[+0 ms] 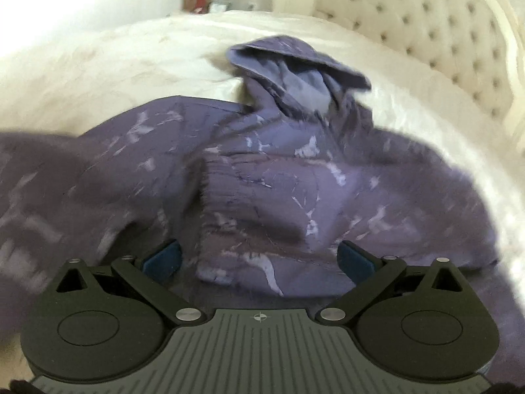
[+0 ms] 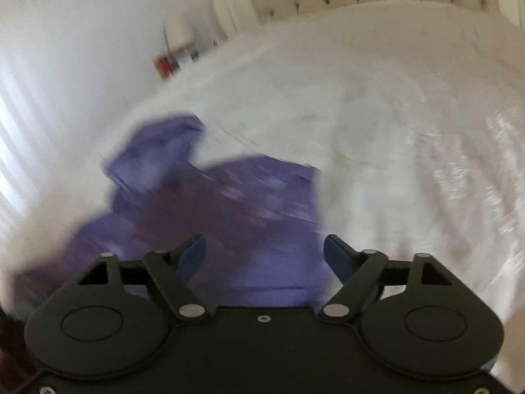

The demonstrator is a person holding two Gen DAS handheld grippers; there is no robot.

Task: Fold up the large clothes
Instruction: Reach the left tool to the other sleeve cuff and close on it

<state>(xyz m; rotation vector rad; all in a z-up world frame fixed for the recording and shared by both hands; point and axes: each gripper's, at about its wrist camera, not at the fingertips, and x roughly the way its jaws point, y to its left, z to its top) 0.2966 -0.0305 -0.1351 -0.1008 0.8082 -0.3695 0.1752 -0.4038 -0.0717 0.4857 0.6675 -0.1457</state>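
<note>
We see a purple hoodie [image 1: 269, 177] with pale streaks lying rumpled on a white bed [image 1: 98, 65], hood [image 1: 295, 65] up toward the tufted headboard [image 1: 436, 26]. Our left tongs [image 1: 259, 259] hover just above its lower body, jaws wide apart, blue pads [image 1: 164, 257] clear of the cloth, nothing clamped. A sleeve or side of the hoodie spreads off to the left, blurred. From the right wrist view the hoodie [image 2: 216, 203] sits on the left part of the bed [image 2: 393, 131], heavily smeared by motion. Our right tongs [image 2: 264, 256] are above its near edge, jaws spread wide, nothing between the pads [image 2: 336, 257]. A lamp [image 2: 178, 29] and some boxes [image 2: 170, 62] stand beside the bed at the far side, too blurred to identify further.
</note>
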